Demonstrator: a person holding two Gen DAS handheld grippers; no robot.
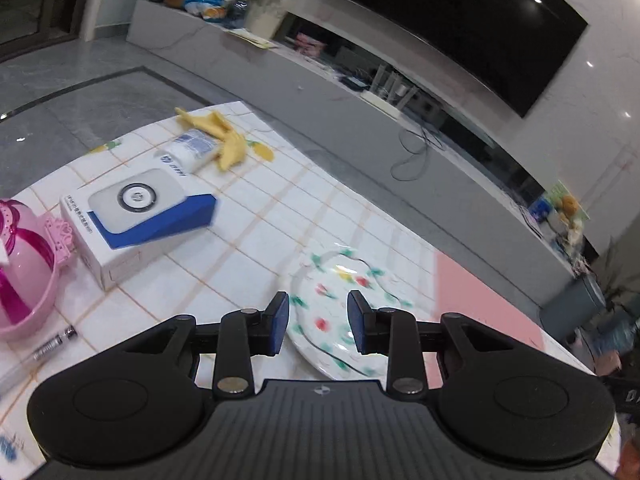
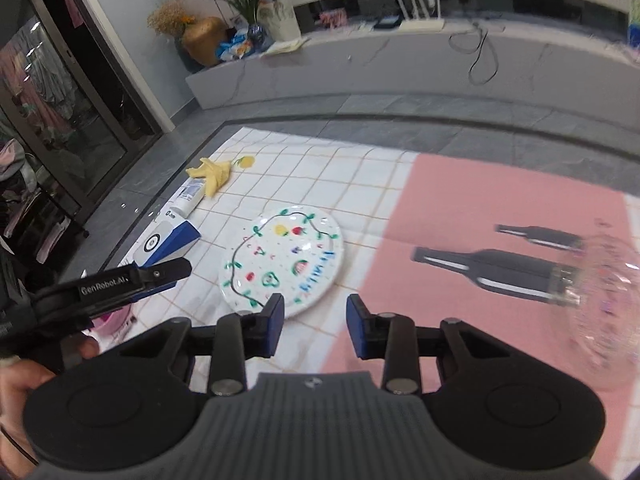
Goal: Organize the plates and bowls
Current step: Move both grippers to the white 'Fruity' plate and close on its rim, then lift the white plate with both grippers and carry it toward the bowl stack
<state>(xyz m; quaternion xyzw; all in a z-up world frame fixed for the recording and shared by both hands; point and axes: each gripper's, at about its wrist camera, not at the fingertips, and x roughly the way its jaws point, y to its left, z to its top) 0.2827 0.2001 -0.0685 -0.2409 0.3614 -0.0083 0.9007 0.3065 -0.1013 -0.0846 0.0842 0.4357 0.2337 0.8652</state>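
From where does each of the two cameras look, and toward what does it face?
Left wrist: sits on the left tool, low over the table, facing the painted plate and the TV wall; only its own open fingers show.
Right wrist: sits on the right tool, higher, facing the plate and the pink mat; the left tool and a hand show.
Shared: plate, white-blue box, yellow glove.

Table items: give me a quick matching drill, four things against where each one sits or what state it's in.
Things:
1. painted plate
2. glass bowl
3. blue and white box
4. left gripper

Places or states:
A. on the pink mat, far right
B. open, empty, above the plate's edge
C. flat on the white checked cloth
D. beside the pink container

Pairs: 1-C, 2-A, 3-D, 4-B
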